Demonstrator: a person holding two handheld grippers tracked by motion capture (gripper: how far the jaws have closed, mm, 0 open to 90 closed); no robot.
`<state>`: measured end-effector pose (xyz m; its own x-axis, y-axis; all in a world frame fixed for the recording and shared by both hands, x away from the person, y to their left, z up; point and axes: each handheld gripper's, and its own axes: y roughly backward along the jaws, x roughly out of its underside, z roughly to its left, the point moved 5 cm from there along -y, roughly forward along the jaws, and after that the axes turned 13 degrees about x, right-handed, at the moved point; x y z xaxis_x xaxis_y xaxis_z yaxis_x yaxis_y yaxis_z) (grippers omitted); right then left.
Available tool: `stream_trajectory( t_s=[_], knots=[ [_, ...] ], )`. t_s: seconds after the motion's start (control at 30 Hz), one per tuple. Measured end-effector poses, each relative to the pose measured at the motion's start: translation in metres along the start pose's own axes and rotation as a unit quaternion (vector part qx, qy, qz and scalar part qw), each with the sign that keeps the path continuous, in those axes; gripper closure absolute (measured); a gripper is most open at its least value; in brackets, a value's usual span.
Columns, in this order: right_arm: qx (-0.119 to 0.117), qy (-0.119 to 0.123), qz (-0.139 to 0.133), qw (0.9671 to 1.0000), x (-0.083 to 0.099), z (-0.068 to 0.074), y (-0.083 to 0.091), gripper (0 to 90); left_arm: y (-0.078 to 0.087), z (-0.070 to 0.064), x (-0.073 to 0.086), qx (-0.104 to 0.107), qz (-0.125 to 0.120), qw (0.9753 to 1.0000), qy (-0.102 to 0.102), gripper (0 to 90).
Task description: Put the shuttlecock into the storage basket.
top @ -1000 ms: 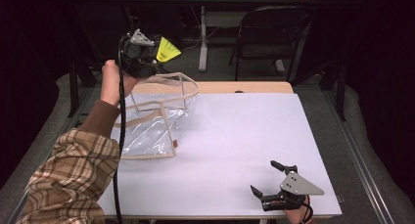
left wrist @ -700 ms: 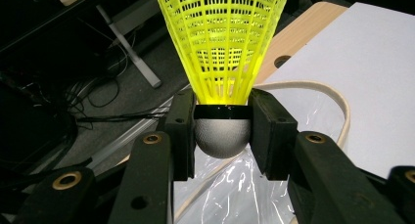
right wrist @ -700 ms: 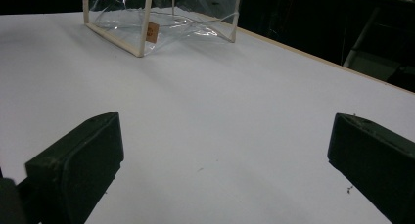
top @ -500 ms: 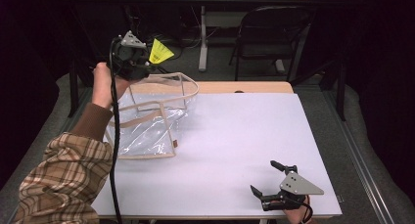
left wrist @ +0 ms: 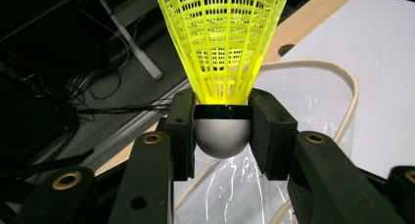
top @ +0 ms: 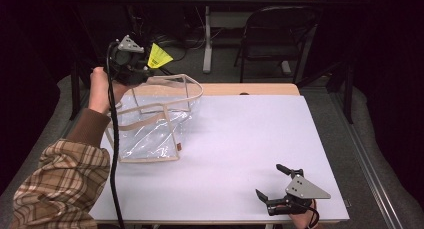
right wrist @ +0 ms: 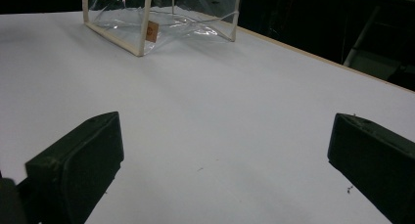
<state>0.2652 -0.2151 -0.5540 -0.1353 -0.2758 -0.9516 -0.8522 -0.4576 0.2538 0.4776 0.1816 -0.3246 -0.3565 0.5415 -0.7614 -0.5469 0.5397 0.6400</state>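
white table (top: 240, 154) | clear bag (top: 150, 124) beneath shuttlecock (top: 158, 56) | left tongs (top: 142, 71) clamped

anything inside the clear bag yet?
Nothing visible through the clear bag: only creased plastic and its beige trim. The yellow shuttlecock is outside, above its far rim, clamped at the cork by the left tool. The left forearm covers the bag's left edge.

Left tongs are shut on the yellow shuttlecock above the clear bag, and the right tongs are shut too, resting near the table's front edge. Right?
Not quite. The right tongs are open: the right gripper view shows their jaws wide apart over the bare table. The left tongs are indeed shut on the yellow shuttlecock above the clear bag.
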Motion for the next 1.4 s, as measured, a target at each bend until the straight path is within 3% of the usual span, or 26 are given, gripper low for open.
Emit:
stream_trajectory(
  t_s=[0.53,0.97,1.4],
  knots=[
    [0.001,0.001,-0.001,1.0000,0.000,0.000,0.000,0.0,-0.002,0.004,0.018,0.013,0.009,0.9998,0.011,64.8],
    [0.000,0.005,0.002,1.0000,0.000,0.000,0.000,0.0,-0.011,0.003,0.033,0.031,0.037,0.9988,0.011,64.8],
    [0.002,0.004,0.003,1.0000,0.000,-0.001,0.000,0.0,-0.017,0.002,0.041,0.040,0.048,0.9980,0.008,64.8]
  ],
)
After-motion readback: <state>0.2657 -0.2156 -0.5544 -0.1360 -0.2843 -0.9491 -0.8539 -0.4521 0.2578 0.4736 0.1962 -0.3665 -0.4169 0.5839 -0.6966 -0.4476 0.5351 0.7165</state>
